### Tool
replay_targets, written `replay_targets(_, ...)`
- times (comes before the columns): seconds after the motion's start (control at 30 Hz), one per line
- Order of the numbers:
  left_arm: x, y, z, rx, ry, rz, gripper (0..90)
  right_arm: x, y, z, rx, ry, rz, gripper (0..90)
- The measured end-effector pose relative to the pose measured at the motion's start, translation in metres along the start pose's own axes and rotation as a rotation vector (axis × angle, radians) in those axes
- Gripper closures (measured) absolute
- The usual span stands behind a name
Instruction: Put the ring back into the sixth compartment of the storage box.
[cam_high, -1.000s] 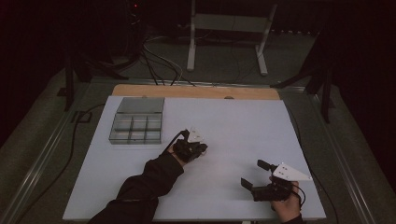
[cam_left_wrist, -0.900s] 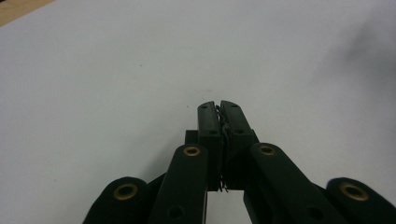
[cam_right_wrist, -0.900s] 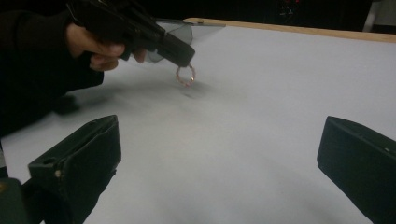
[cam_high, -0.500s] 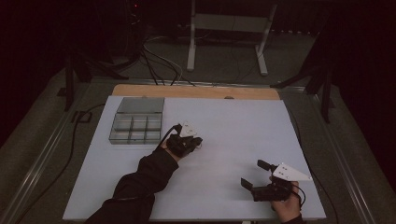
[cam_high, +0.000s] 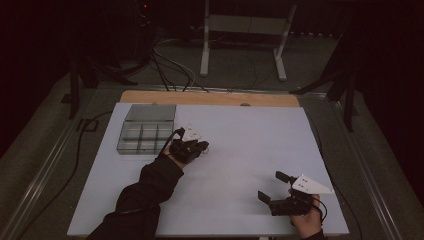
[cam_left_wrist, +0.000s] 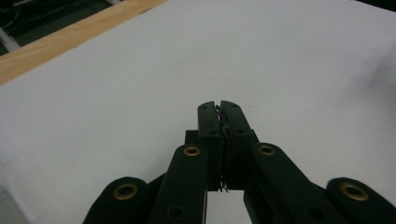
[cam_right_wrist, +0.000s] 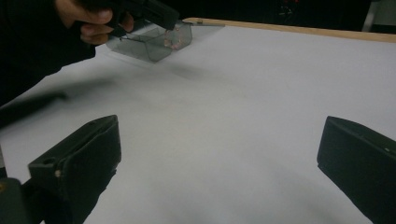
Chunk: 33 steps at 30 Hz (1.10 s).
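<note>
My left gripper (cam_high: 202, 146) hovers over the white table top (cam_high: 250, 150), just right of a clear compartment box (cam_high: 145, 132). Its jaws are pressed together in the left gripper view (cam_left_wrist: 219, 106), and I can make out no object between them. My right gripper (cam_high: 272, 186) rests near the table's front right corner, held by a hand. Its jaws stand wide apart (cam_right_wrist: 219, 154) with only bare table between them. The right gripper view also shows the compartment box (cam_right_wrist: 154, 42) far off, with the other hand (cam_right_wrist: 93, 23) beside it.
A wooden strip (cam_high: 210, 97) runs along the table's far edge. Beyond it are a metal stand (cam_high: 245, 30) and cables (cam_high: 170, 65) on the floor. A cable (cam_high: 80, 150) trails off the table's left side.
My left hand has moved left and away from the person, slightly upward, closer to the compartment box, jaws still shut. The right gripper has stayed where it was.
</note>
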<state>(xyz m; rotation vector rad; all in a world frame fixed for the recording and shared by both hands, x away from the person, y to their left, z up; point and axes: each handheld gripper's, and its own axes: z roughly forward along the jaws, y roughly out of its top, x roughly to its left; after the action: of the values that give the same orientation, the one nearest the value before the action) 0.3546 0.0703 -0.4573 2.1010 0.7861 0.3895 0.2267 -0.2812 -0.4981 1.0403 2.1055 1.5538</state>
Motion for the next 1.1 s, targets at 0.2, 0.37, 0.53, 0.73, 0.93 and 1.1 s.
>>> replay_targets(0.2, 0.008, -0.001, -0.006, -0.004, 0.014, -0.015, 89.9, 0.0, 0.0, 0.001, 0.002, 0.0, 0.0, 0.0)
replay_targets(0.37, 0.014, -0.001, -0.011, -0.011, 0.027, -0.018, 89.9, 0.0, 0.0, 0.001, 0.003, 0.002, 0.0, 0.0)
replay_targets(0.53, 0.021, 0.0, -0.017, -0.017, 0.037, -0.033, 89.9, 0.0, 0.0, 0.001, 0.002, 0.001, 0.0, 0.0)
replay_targets(0.73, 0.028, -0.001, -0.023, -0.027, 0.051, -0.045, 89.9, 0.001, 0.0, 0.001, 0.002, 0.0, 0.0, 0.0)
replay_targets(0.93, 0.037, -0.002, -0.029, -0.04, 0.07, -0.067, 89.9, 0.0, 0.0, 0.001, 0.002, 0.0, 0.001, 0.0)
replay_targets(1.1, 0.043, -0.003, -0.034, -0.041, 0.08, -0.076, 89.9, 0.0, 0.0, 0.001, 0.002, -0.001, 0.001, 0.0)
